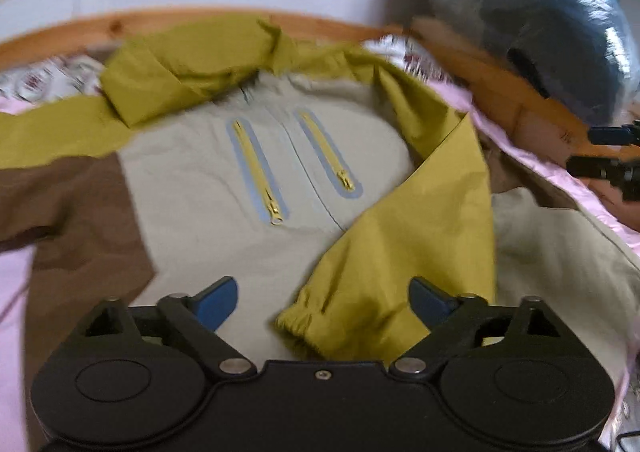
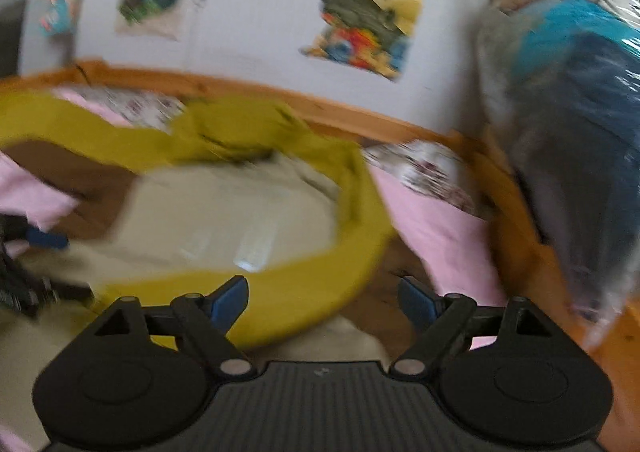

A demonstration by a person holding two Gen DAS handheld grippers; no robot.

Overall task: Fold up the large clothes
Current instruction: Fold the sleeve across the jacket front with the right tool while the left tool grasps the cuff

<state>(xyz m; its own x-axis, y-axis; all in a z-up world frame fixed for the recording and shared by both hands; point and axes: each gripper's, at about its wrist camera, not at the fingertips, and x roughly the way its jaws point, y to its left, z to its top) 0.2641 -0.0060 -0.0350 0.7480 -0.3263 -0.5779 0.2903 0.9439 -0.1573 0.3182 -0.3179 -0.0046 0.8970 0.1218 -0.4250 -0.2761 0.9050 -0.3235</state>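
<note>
Your left tool (image 1: 323, 302) and right tool (image 2: 323, 298) hover open above the jacket (image 1: 224, 171), its sleeve (image 1: 404, 252) folded across.

This is a bedroom in a home. A bed with a pink sheet (image 1: 16, 284) and a knotty pine frame (image 1: 100, 27) runs along a white wall (image 2: 256, 11), and a floral-patterned cloth (image 2: 424, 167) lies at the bed's far edge against the wood. Colourful cartoon posters (image 2: 368, 3) are stuck to the wall, their edges torn and uneven. At the bed's right corner stands a clear plastic bag (image 2: 568, 99) stuffed with grey and blue textiles.
</note>
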